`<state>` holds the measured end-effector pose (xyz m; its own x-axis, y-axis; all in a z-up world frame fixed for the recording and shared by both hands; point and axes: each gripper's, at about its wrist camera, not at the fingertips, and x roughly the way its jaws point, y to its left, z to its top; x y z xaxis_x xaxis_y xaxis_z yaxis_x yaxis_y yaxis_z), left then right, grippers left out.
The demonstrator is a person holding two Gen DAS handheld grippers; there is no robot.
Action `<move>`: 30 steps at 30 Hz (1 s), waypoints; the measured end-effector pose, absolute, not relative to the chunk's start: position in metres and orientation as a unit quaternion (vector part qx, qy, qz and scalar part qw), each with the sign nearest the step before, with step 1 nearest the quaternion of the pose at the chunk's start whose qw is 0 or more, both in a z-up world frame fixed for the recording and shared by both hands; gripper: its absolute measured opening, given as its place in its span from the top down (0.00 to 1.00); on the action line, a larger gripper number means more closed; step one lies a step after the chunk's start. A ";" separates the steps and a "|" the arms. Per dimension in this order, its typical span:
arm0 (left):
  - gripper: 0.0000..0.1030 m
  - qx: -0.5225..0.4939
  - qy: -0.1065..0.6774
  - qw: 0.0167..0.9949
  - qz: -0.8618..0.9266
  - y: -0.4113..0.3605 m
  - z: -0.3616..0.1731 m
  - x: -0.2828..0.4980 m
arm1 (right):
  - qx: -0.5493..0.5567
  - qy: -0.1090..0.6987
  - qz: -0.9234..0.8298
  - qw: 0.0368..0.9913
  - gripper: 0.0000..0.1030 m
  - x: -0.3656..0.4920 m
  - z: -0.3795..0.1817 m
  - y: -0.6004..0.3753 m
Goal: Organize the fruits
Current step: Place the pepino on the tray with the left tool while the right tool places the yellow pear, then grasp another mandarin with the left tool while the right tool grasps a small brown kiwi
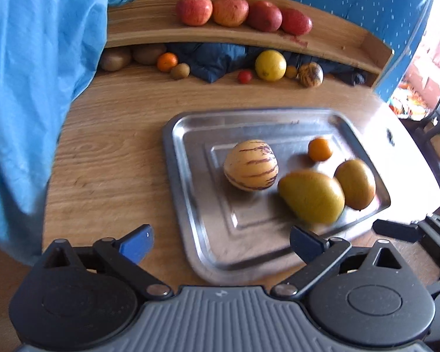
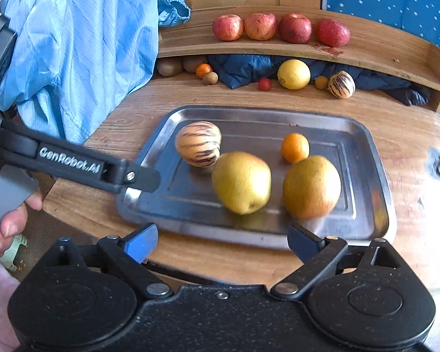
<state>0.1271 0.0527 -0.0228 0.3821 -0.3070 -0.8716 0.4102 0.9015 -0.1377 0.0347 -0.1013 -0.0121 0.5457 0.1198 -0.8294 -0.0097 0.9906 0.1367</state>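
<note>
Sorting is looking about half done: four apples (image 2: 280,28) are lining the upper shelf (image 2: 381,50), four fruits are waiting on the tray (image 2: 375,158) at frame centre, and both grippers' fingers, left (image 1: 221,243) and right (image 2: 223,242), are standing apart, empty.

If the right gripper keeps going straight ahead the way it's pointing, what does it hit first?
Probably the near rim of the metal tray, then the yellow-green pear standing between the open fingers' line. The right gripper is open and empty. Height above the tray is unclear.
</note>
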 end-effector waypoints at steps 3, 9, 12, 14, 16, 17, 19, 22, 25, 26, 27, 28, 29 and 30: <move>0.01 0.064 0.519 0.826 -0.213 0.059 -0.021 0.117 | 0.070 0.475 0.027 0.877 0.04 0.026 -0.013 -0.101; 0.01 0.080 0.528 0.822 -0.198 0.069 -0.016 0.107 | 0.098 0.478 0.000 0.873 0.01 0.015 -0.012 -0.104; 0.01 0.080 0.533 0.820 -0.191 0.074 -0.015 0.108 | 0.104 0.477 -0.014 0.873 0.01 0.010 -0.011 -0.107; 0.01 0.077 0.539 0.818 -0.186 0.076 -0.016 0.109 | 0.106 0.476 -0.025 0.872 0.01 0.008 -0.010 -0.110; 0.01 0.075 0.544 0.816 -0.181 0.077 -0.017 0.112 | 0.109 0.476 -0.036 0.872 0.01 0.007 -0.010 -0.114; 0.01 0.077 0.545 0.815 -0.180 0.077 -0.017 0.113 | 0.112 0.477 -0.041 0.871 0.01 0.007 -0.010 -0.116; 0.01 0.083 0.543 0.816 -0.180 0.076 -0.017 0.115 | 0.118 0.476 -0.051 0.870 0.01 0.007 -0.010 -0.119; 0.01 0.099 0.537 0.818 -0.182 0.074 -0.016 0.121 | 0.119 0.473 -0.061 0.871 0.01 0.008 -0.009 -0.123; 0.01 0.107 0.531 0.820 -0.183 0.071 -0.016 0.130 | 0.115 0.465 -0.073 0.874 0.01 0.009 -0.006 -0.128; 0.01 0.108 0.530 0.821 -0.181 0.071 -0.015 0.134 | 0.115 0.463 -0.078 0.875 0.01 0.011 -0.005 -0.129; 0.01 0.107 0.529 0.822 -0.181 0.070 -0.015 0.137 | 0.114 0.462 -0.081 0.876 0.01 0.013 -0.005 -0.132; 0.01 0.106 0.527 0.824 -0.180 0.070 -0.014 0.141 | 0.113 0.460 -0.086 0.877 0.01 0.014 -0.005 -0.133; 0.01 0.105 0.525 0.826 -0.179 0.070 -0.013 0.144 | 0.111 0.458 -0.093 0.877 0.01 0.016 -0.005 -0.135; 0.01 0.104 0.522 0.827 -0.178 0.069 -0.012 0.148 | 0.110 0.457 -0.099 0.877 0.01 0.018 -0.006 -0.137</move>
